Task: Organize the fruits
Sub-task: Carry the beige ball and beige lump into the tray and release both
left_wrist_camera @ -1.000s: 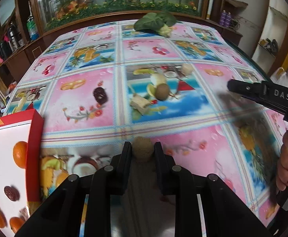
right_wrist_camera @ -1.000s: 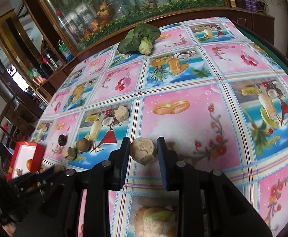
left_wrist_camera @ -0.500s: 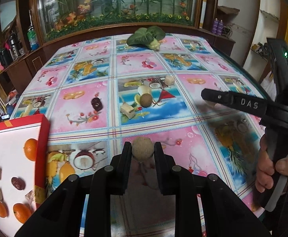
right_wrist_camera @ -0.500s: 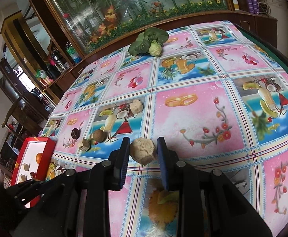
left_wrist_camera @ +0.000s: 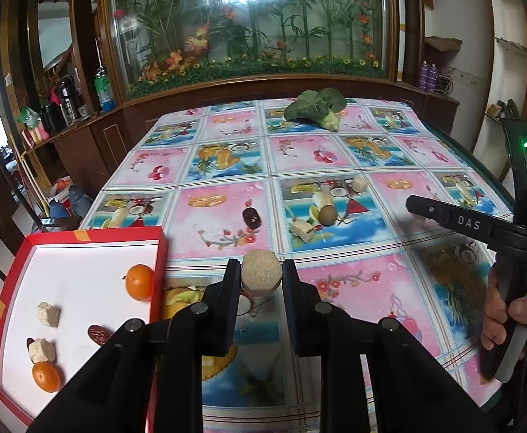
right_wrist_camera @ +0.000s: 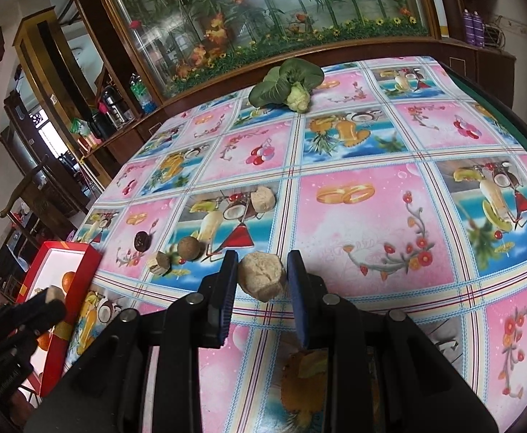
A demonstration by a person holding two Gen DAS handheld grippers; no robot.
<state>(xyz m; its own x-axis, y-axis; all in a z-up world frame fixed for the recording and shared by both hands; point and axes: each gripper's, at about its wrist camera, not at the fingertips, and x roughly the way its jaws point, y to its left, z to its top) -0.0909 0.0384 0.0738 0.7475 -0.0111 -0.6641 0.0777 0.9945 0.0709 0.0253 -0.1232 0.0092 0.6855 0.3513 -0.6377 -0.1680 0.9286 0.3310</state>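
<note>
My left gripper is shut on a round tan fruit, held above the table just right of the red box. The box holds oranges, beige chunks and dark dates. My right gripper is shut on a beige lumpy chunk above the tablecloth; it also shows at the right of the left wrist view. On the table lie a brown kiwi, a beige chunk, a dark date and a pale chunk.
A leafy green vegetable lies at the table's far edge. The table has a colourful fruit-print cloth. A wooden cabinet with a glass display stands behind. The box also shows at the left of the right wrist view.
Both grippers have risen and pulled back with their items still held. The left gripper moved toward the red box, which now shows more fully.
</note>
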